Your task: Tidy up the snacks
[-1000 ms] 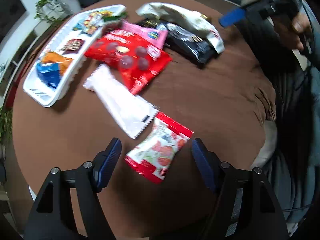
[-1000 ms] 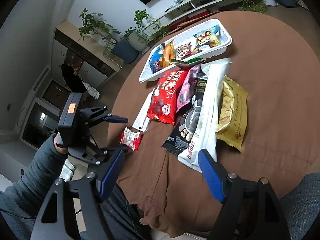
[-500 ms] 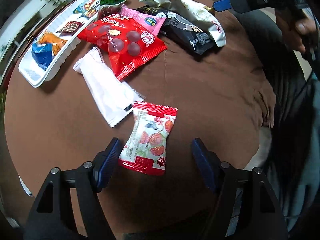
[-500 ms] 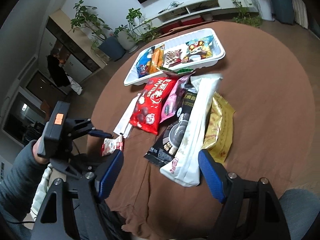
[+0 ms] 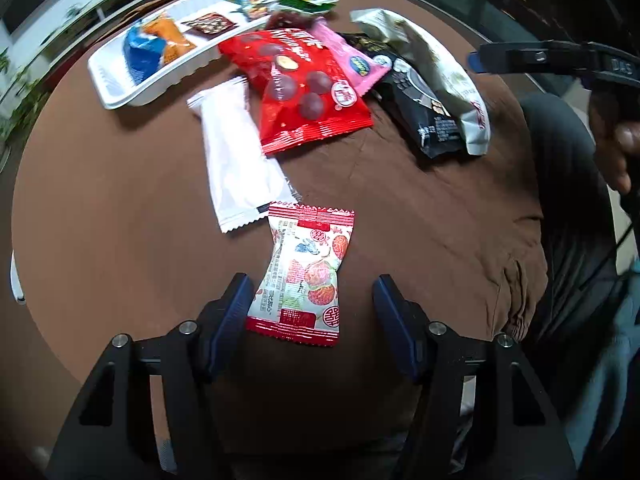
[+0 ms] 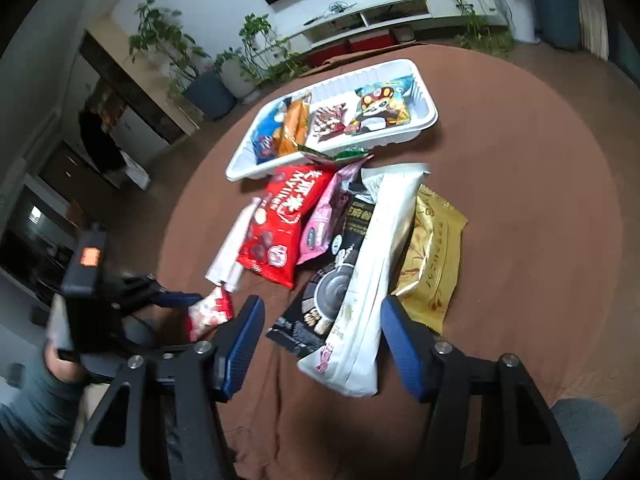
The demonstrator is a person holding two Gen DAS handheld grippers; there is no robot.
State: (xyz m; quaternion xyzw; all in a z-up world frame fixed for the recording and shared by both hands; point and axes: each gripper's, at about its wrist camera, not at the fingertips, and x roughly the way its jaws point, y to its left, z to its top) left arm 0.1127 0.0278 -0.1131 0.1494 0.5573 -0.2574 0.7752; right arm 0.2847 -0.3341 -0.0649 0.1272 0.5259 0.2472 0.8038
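A small red-and-white lychee candy packet (image 5: 306,276) lies on the brown table, between the open jaws of my left gripper (image 5: 312,312); its near end sits close to the left finger. It shows in the right wrist view (image 6: 210,312) too. My right gripper (image 6: 322,340) is open and empty, over the near end of a long white bag (image 6: 368,280) and a black bag (image 6: 332,280). A white tray (image 5: 120,88) with several snacks stands at the far side, also in the right wrist view (image 6: 424,124).
Loose snacks lie between the tray and me: a white packet (image 5: 236,160), a big red bag (image 5: 304,88), a pink bag (image 5: 352,64), a gold bag (image 6: 432,256). The brown cloth (image 5: 500,240) hangs rumpled over the near table edge. Plants and furniture stand beyond.
My left gripper has moved forward and down, so the lychee packet now lies lengthwise between its jaws. My right gripper has come closer over the white and black bags.
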